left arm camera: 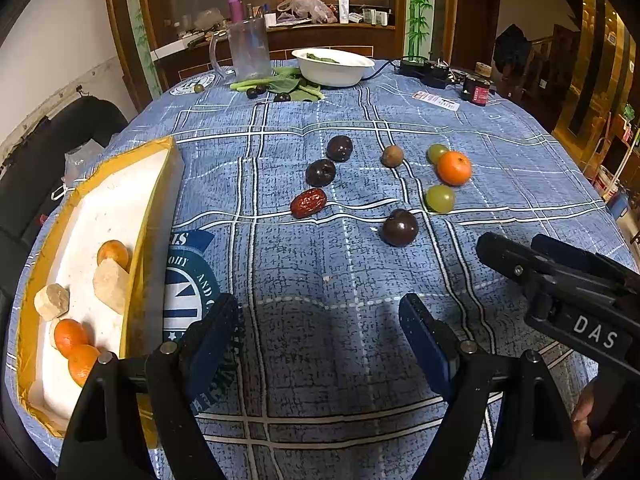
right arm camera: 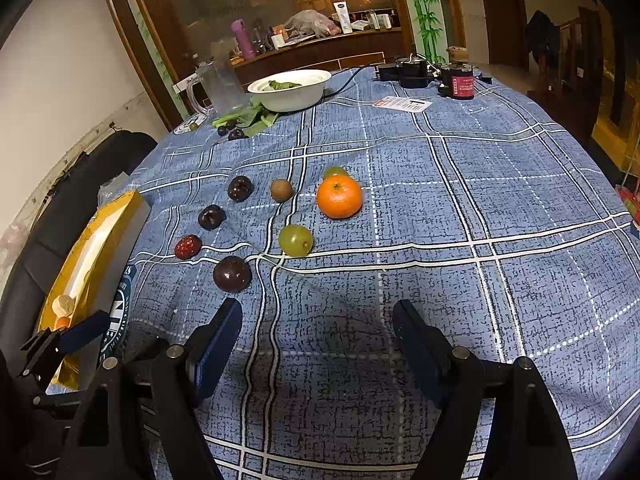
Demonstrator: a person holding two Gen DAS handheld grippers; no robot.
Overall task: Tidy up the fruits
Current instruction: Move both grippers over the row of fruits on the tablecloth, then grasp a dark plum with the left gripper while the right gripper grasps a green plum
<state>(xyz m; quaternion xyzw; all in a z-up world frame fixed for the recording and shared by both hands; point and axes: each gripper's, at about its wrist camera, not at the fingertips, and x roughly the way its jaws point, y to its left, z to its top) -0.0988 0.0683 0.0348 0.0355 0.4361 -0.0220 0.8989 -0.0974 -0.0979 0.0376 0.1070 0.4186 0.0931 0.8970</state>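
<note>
- Left wrist view: the left gripper (left arm camera: 320,340) hangs over the blue checked tablecloth (left arm camera: 320,272) with its fingers (left arm camera: 218,332) spread wide and nothing between them
- Right wrist view: the right gripper (right arm camera: 318,344) is likewise spread wide and empty, low over the table (right arm camera: 500,208)
- Loose fruit lies in a cluster on the cloth ahead of both grippers: an orange (right arm camera: 339,201), a green grape (right arm camera: 295,240) just in front of it, and a second green grape (left arm camera: 437,153) touching the orange's far side
- Three dark plums sit left of those: the nearest plum (right arm camera: 232,274), a middle plum (right arm camera: 211,217) and a far plum (right arm camera: 240,188)
- A red date (right arm camera: 187,247) lies left of the nearest plum; a small brown fruit (right arm camera: 281,190) sits between the far plum and the orange
- A yellow-edged box (left arm camera: 158,200) with a white inside stands at the table's left edge, holding three small oranges (left arm camera: 70,336) and two pale chunks (left arm camera: 110,286)
- At the far end stand a white bowl (left arm camera: 332,72) with greens in it, a clear jug (left arm camera: 250,48), loose greens and a few more dark fruits (left arm camera: 256,91)
</note>
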